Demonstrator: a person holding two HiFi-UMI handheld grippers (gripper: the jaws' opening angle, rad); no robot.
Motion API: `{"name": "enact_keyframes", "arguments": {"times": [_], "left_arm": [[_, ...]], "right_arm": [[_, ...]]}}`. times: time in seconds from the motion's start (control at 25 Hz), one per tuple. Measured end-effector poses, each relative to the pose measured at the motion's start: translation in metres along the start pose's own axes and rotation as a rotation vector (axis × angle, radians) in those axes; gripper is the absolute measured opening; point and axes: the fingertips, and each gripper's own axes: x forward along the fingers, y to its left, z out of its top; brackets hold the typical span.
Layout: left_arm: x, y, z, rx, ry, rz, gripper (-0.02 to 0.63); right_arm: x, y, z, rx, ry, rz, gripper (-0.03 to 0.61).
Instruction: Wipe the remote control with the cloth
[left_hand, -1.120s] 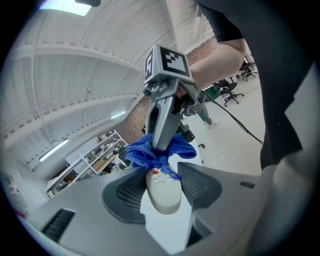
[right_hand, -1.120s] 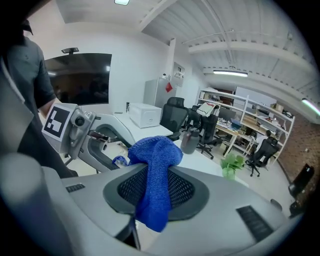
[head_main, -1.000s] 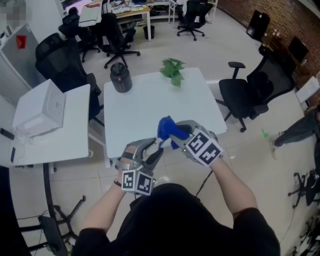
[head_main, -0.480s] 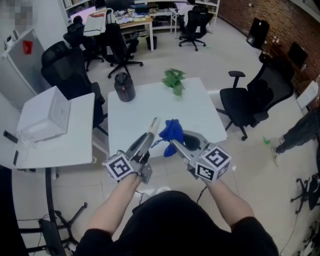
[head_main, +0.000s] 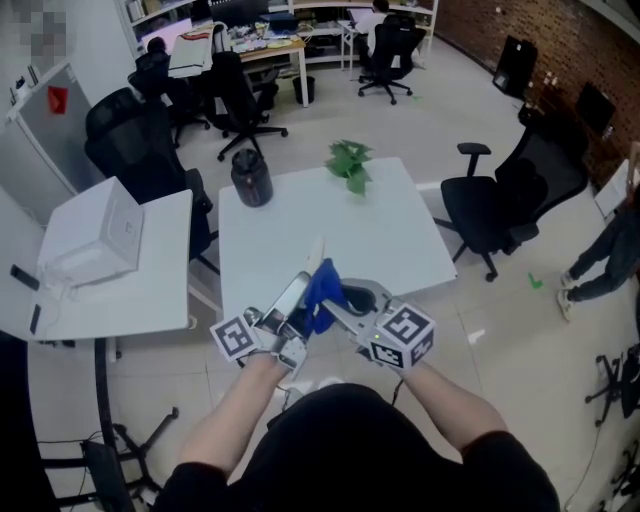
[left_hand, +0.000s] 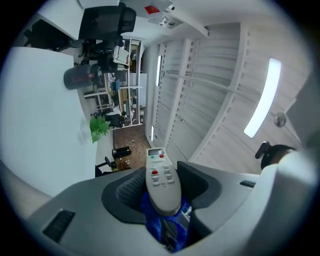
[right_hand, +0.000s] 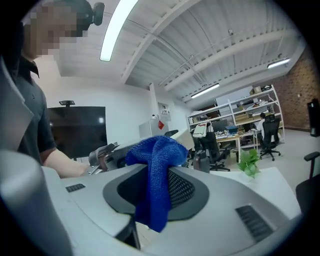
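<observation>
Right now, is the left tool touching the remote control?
Touching. The left gripper view shows the remote control clamped in the left tool, with one jaw pressing on each of its long sides.

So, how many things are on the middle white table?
2: dark jar at the far left corner, green plant at the far edge; near edge partly hidden.

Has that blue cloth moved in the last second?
Yes. The blue cloth has come back from over the white table to its near edge, toward the person and slightly left.
</observation>
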Motion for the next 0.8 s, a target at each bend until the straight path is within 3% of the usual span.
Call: {"name": "enact_keyframes", "arguments": {"times": [0.2,0.4,0.64,0.8], "left_arm": [[-0.001,-0.008,-0.019,-0.011,0.071,-0.037,0.202],[-0.003,-0.009,-0.021,-0.017,0.060,-0.046,0.202],[-0.002,-0.005,0.015,-0.008,-0.035,-0.042,0.202],[0.001,-0.009,0.017,-0.013,-0.037,-0.053,0.202]], "right_arm": [[-0.011,-0.043,0.022,-0.007,-0.043,-0.079,0.110],[-0.026,-0.055,0.042,-0.003,-0.089,-0.115,0.110],[-0.018,0.010,0.016,-0.031,-0.048,0.052,0.110],[-0.005,0.036,0.000,-0.058,-0.002,0.121,0.110]]}}
